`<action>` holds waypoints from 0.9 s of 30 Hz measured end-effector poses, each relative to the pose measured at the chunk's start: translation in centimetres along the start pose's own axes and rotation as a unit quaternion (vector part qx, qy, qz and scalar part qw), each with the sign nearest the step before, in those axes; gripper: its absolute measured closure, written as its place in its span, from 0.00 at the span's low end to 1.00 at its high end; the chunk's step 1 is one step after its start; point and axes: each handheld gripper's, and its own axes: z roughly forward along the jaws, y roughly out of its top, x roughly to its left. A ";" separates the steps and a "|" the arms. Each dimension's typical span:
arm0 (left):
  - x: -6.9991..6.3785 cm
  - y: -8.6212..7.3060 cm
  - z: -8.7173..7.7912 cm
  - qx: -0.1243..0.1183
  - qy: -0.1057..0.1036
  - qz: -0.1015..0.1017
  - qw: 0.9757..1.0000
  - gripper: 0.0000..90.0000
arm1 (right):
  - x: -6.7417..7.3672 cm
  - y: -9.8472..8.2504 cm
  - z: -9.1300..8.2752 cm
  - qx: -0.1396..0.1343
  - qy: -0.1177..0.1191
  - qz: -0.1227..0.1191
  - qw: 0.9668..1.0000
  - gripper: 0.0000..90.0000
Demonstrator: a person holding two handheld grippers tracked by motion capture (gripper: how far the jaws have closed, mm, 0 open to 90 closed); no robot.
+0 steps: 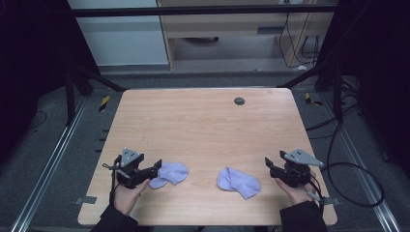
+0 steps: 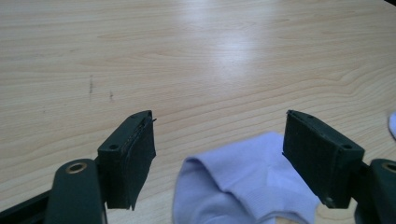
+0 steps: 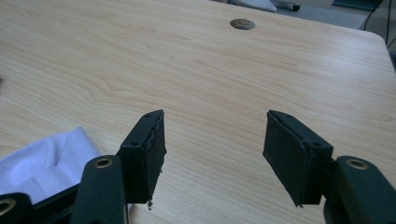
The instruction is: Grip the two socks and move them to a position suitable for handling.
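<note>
Two pale lilac socks are lying near the front of the tabletop [image 1: 203,121], well apart. Being soft, light and floppy, each will likely sag unless pinched at its thick folded cuff. The left gripper [image 1: 155,166] is straddling the left sock [image 1: 169,174] with jaws spread; the right gripper [image 1: 269,163], jaws also spread, is waiting beside the right sock [image 1: 238,181].
</note>
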 end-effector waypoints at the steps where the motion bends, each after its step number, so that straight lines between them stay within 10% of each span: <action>1: -0.2 0.2 0.0 -0.002 0.002 0.006 1.000 0.28 | 0.2 0.2 0.0 0.003 0.001 -0.003 1.000 0.43; 27: -8.9 1.7 3.3 0.025 -0.059 0.054 0.996 0.41 | 2.3 0.1 -0.6 0.037 0.063 -0.043 0.996 0.55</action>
